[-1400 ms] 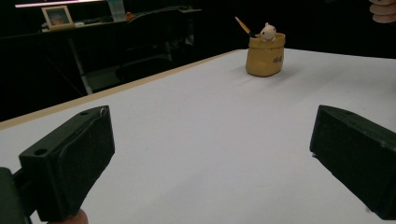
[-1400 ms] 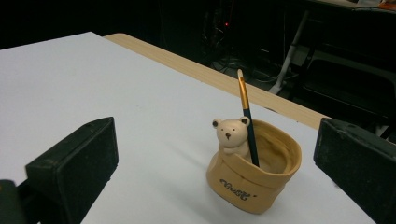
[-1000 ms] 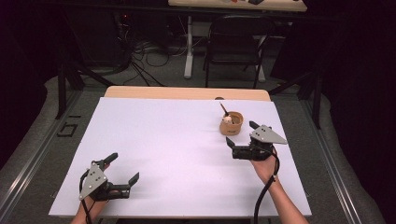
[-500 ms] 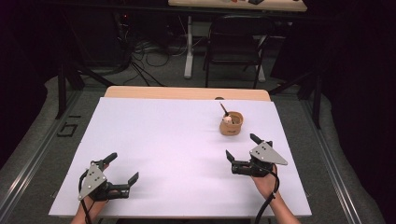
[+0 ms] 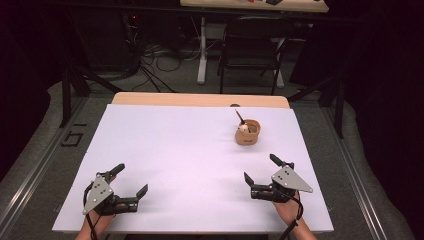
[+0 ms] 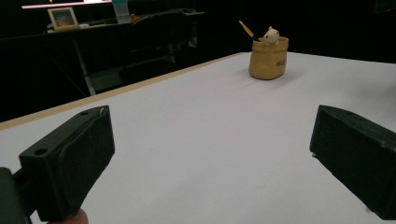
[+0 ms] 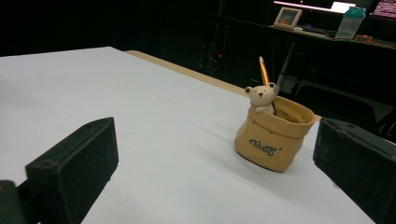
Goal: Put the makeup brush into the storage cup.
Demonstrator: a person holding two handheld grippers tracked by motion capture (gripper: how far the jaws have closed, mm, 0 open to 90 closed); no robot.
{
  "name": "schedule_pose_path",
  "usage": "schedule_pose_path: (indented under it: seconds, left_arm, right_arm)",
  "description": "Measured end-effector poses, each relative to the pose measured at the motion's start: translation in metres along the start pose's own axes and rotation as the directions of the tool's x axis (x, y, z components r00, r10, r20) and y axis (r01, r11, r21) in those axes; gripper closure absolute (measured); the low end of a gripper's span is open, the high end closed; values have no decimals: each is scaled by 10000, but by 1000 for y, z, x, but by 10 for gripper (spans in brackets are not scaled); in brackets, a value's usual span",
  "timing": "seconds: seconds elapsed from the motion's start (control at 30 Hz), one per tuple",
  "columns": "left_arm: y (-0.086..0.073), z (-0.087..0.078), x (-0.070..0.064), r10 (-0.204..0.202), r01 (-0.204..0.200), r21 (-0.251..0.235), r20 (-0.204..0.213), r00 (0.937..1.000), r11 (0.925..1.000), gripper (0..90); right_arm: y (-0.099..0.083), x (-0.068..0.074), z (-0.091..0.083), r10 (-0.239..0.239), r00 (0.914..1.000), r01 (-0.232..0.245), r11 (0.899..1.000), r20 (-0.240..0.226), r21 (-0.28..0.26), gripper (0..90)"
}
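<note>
Pot (image 5: 247, 133), tan, sack-shaped, one count: stands upright on the white table top (image 5: 190, 165) toward the far right of the board. From the right gripper (image 5: 263, 172) it lies at about 12 o'clock, near but apart, with bare white surface between. In the right gripper view the pot (image 7: 274, 138) sits between the two black jaws, nearer the right-hand one, touching neither. From the left gripper (image 5: 132, 180) the pot lies at about 2 o'clock, well apart; in the left gripper view it stands far off at upper right (image 6: 268, 58).

Contents and markings: one small white bear figure (image 7: 261, 97) on the pot's rim; one orange-tipped stick (image 7: 264, 71) leaning out behind the bear; dark script on the pot's front, too small to read.

Grippers, two count: left gripper, jaws spread wide, holding nothing, low over the near left of the table. Right gripper, jaws spread wide, holding nothing, low over the near right. Each carries a grey three-cornered plate and is held by a hand from the near edge.

Surroundings: one wooden table edge (image 5: 200, 99) showing beyond the white top at 12 o'clock; one dark chair (image 5: 252, 45) on the floor behind; cables (image 5: 160, 55) on the floor at 11 o'clock. Path from either gripper to the pot is unobstructed white surface.
</note>
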State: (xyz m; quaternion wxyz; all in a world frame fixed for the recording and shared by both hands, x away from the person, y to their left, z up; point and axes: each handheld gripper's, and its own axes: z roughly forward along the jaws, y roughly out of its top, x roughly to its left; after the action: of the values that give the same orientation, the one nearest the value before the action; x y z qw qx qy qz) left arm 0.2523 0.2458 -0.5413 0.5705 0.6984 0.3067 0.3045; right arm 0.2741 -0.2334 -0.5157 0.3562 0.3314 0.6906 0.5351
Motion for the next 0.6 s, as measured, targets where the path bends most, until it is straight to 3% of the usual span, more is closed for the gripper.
schedule_pose_path:
  seconds: [0.6]
  left_arm:
    - [-1, -1, 1, -122, 123, 51, -48, 9999, 9999, 1]
  right_arm:
    - [-15, 0, -10, 308, 9990, -300, 9992, -313, 271, 0]
